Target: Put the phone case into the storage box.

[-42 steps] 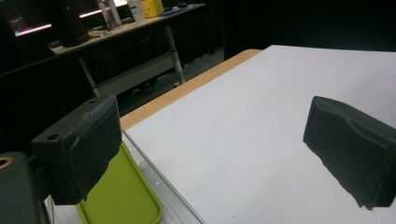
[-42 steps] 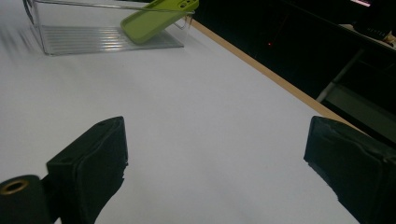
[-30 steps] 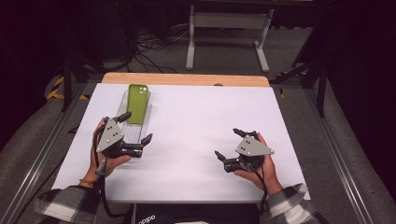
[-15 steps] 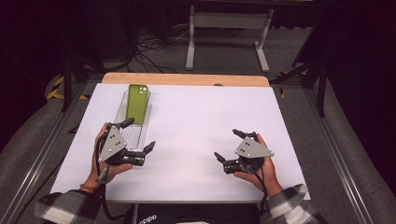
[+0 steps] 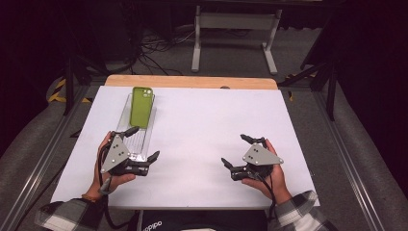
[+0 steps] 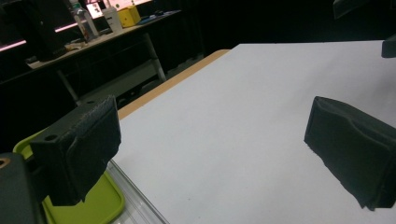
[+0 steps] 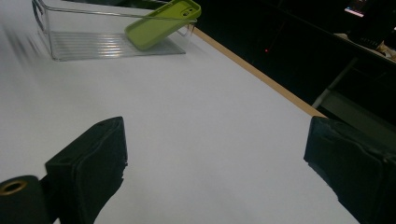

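Note:
A lime-green phone case (image 5: 142, 105) leans tilted in the far end of a clear plastic tray (image 5: 136, 147) on the left of the white table (image 5: 202, 125). My left gripper (image 5: 143, 142) is open over the tray's near end, and nothing sits between its jaws. In the left gripper view (image 6: 212, 154) the green case (image 6: 88, 207) lies behind the left jaw. My right gripper (image 5: 234, 149) rests open over bare table at the right, holding nothing. From the right gripper view (image 7: 219, 163) the case (image 7: 161, 23) and the tray (image 7: 88, 46) lie far ahead.
A wooden strip (image 5: 192, 81) runs along the table's far edge. Beyond it stand a metal frame (image 5: 235, 24) and floor cables (image 5: 149, 45). A dark desk with bottles (image 6: 88, 23) lies off the table's side.
My left gripper has drawn back toward the person, from beside the green case to the tray's near end. The right gripper has barely moved.

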The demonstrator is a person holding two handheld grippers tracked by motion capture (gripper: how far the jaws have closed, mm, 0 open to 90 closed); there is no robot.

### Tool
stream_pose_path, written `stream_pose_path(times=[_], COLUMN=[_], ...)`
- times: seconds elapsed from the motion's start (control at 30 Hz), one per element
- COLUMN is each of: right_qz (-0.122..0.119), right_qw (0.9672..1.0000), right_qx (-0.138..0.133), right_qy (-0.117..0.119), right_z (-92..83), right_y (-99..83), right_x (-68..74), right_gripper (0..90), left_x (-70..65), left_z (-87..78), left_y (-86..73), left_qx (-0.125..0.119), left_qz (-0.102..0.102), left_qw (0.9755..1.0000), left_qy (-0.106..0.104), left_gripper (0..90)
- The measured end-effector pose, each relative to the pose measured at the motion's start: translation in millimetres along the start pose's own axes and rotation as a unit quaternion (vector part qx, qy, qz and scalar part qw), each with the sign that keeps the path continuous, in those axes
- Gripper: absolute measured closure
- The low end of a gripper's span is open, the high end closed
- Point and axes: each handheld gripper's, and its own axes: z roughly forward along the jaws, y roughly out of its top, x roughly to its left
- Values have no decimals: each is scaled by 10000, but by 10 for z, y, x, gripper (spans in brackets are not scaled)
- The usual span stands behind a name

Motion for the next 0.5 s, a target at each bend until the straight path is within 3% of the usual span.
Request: stream_pose_path(times=[0.5], right_qz=[-77], right_qw=[10000], right_qx=[38], right_qy=[-9], right_z=[-1], right_y=[-14], right_x=[41], right_gripper=[68], left_x=[-57], left_z=[-117], left_y=[-189], left_qx=[209], left_qz=[-21], left_qw=[9998], left_qy=[-29], left_gripper=[47])
